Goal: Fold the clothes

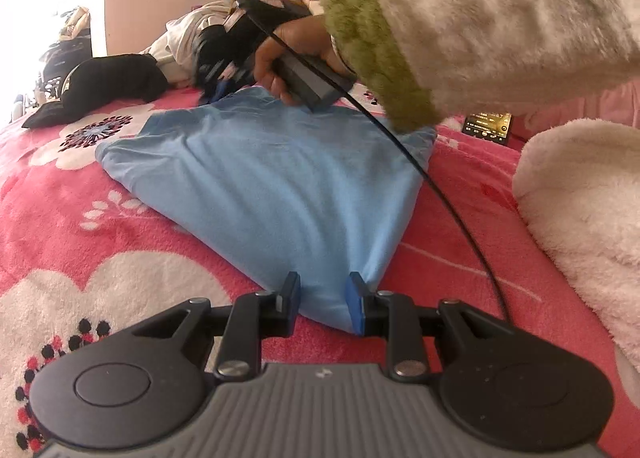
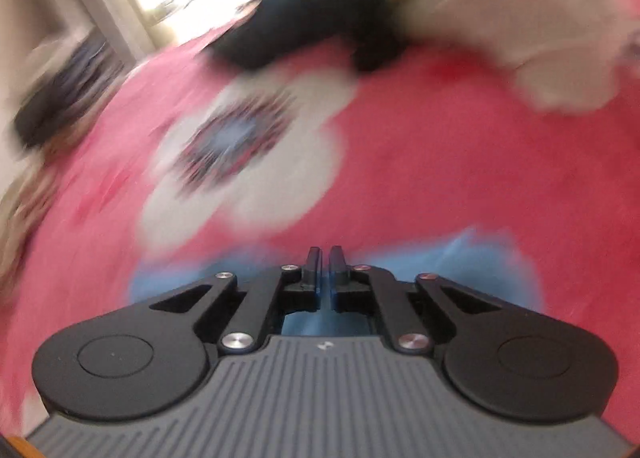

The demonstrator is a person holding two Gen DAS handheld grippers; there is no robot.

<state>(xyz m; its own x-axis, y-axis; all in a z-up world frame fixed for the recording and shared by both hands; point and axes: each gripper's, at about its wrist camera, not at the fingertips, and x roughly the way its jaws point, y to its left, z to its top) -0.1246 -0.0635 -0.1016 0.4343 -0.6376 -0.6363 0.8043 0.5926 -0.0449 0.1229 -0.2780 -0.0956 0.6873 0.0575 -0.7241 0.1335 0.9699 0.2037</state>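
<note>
One light-blue garment [image 1: 264, 174] spread flat on one pink flowered blanket [image 1: 100, 230]. Left gripper [image 1: 323, 298] pinching its near corner; right gripper [image 2: 325, 258] pressed nearly together over its far edge, grip on cloth unclear through blur. Beyond: one black garment [image 1: 108, 84], one cream pile [image 1: 180, 38]. One phone [image 1: 488, 126] at right.

The left tool [image 1: 323, 300] grips the blue garment's [image 1: 256, 178] near corner on the bed [image 1: 100, 226]; the right tool [image 1: 218, 88] meets its far edge.

Pink floral blanket [image 1: 120, 218] bears blue garment [image 1: 260, 178], black clothes [image 1: 112, 78], phone [image 1: 488, 126]
</note>
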